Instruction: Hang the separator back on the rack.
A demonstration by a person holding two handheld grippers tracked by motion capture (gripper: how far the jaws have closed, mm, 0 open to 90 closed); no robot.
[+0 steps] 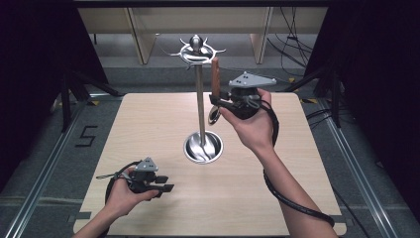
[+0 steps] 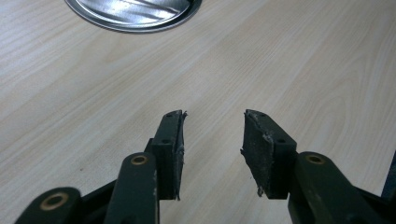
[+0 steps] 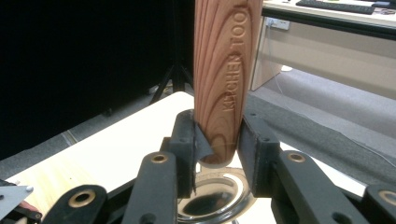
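A steel utensil stand has a thin pole [image 1: 200, 99], a ring of hooks [image 1: 197, 49] on top and a round dish base [image 1: 203, 147] at mid-table. Just right of the pole, my right gripper [image 1: 218, 99] is shut on a wooden-handled utensil. Its handle [image 1: 215, 77] points straight up, with the tip a little below the hooks. The shiny metal bowl [image 1: 214, 115] hangs under the jaws. In the right gripper view both pads clamp the handle [image 3: 224, 70] near its lower end, above the bowl [image 3: 210, 200]. My left gripper [image 1: 166, 183] rests open on the table's front left, with nothing between its pads [image 2: 213, 140].
The light wooden table [image 1: 148, 124] ends close behind the stand and close in front of the left hand. The stand's base rim [image 2: 135, 18] lies ahead of the left jaws. Black curtains and tripod legs [image 1: 69, 94] flank the table, and cables lie on the floor at back right.
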